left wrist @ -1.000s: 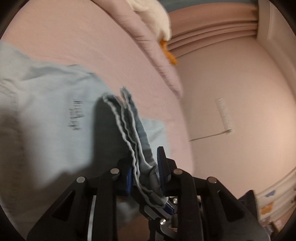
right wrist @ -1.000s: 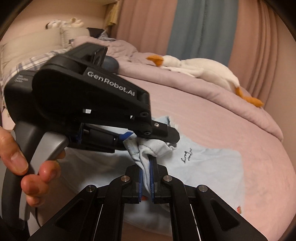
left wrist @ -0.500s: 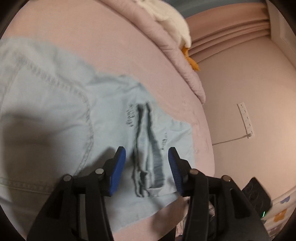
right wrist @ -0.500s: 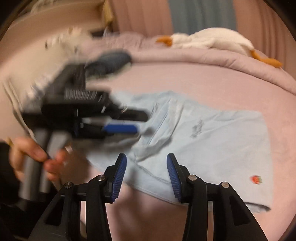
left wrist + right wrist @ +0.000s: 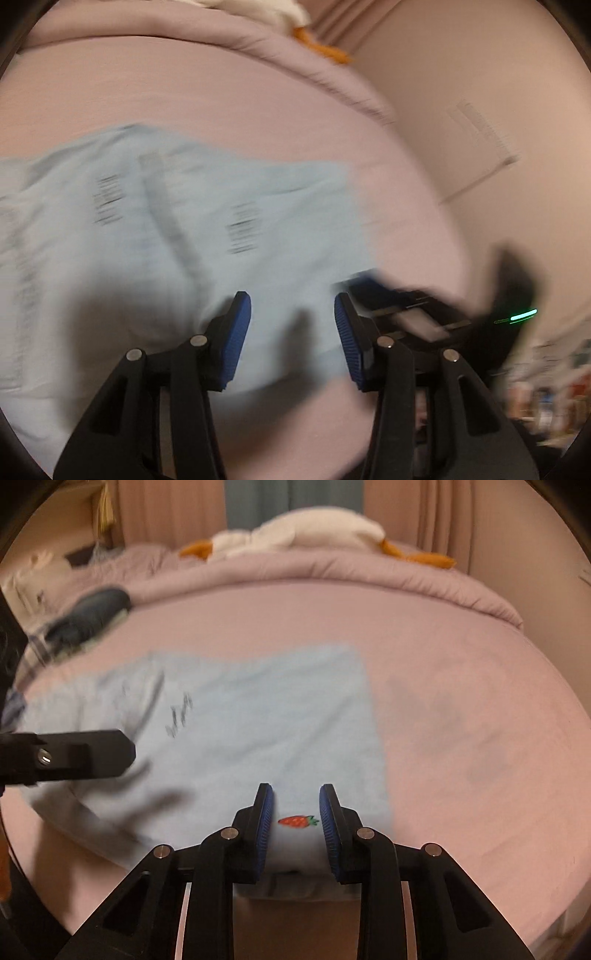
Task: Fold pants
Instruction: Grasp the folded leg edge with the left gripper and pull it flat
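The light blue pants (image 5: 258, 723) lie folded flat on the pink bed (image 5: 461, 701), with dark lettering and a small red strawberry mark (image 5: 297, 821) near the front edge. My right gripper (image 5: 296, 814) is open and empty, its jaws on either side of the strawberry mark, just above the cloth. My left gripper (image 5: 291, 332) is open and empty over the near edge of the pants (image 5: 184, 229); this view is blurred by motion. The left gripper's body (image 5: 74, 755) shows at the left of the right wrist view.
A white plush goose (image 5: 295, 531) lies on the rumpled pink duvet (image 5: 424, 579) at the back. A dark object (image 5: 92, 609) sits at the back left of the bed. The wall (image 5: 498, 92) stands to the right, with the right gripper's body (image 5: 443, 314) below it.
Both grippers let go of the gathered pant cloth and opened. The pants dropped flat on the bed. The two grippers moved apart, the right one toward the strawberry corner.
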A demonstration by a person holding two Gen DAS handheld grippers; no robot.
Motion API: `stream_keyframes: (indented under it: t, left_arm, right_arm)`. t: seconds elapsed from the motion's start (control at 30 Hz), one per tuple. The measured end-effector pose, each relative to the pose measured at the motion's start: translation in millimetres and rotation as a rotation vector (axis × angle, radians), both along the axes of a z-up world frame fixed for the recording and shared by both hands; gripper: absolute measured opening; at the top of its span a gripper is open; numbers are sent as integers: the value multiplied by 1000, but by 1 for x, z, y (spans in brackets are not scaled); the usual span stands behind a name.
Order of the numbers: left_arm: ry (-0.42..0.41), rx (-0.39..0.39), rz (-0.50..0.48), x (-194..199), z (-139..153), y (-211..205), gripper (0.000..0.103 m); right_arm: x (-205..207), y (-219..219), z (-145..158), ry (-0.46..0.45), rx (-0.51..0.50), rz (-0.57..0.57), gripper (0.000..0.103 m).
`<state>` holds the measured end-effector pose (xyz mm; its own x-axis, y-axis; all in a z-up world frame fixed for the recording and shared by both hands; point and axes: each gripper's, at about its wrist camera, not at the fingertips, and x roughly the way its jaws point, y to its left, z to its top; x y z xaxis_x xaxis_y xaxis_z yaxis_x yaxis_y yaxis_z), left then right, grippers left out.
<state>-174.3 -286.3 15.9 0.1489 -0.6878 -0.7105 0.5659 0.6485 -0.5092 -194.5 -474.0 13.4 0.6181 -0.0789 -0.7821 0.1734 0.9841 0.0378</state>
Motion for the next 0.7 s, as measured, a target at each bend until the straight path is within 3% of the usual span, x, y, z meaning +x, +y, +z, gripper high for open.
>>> stream_keyframes:
  t: [0.07, 0.17, 0.23, 0.4, 0.47, 0.7]
  left_arm:
    - [28, -23, 55, 6, -10, 23, 17]
    - [71, -87, 106, 12, -16, 57, 8]
    - [87, -115, 108, 10, -18, 64, 8]
    - [107, -124, 103, 7, -22, 68, 8]
    - [134, -145, 110, 9, -25, 71, 8]
    - [154, -159, 116, 4, -15, 71, 8]
  right_arm:
    - [3, 3, 7, 1, -12, 11, 30]
    - [3, 2, 23, -27, 25, 38, 30]
    - [12, 9, 31, -59, 30, 108, 30]
    - [62, 49, 24, -39, 64, 302, 29]
    - [94, 68, 13, 4, 28, 371, 18]
    - [145, 106, 9, 84, -31, 445, 8]
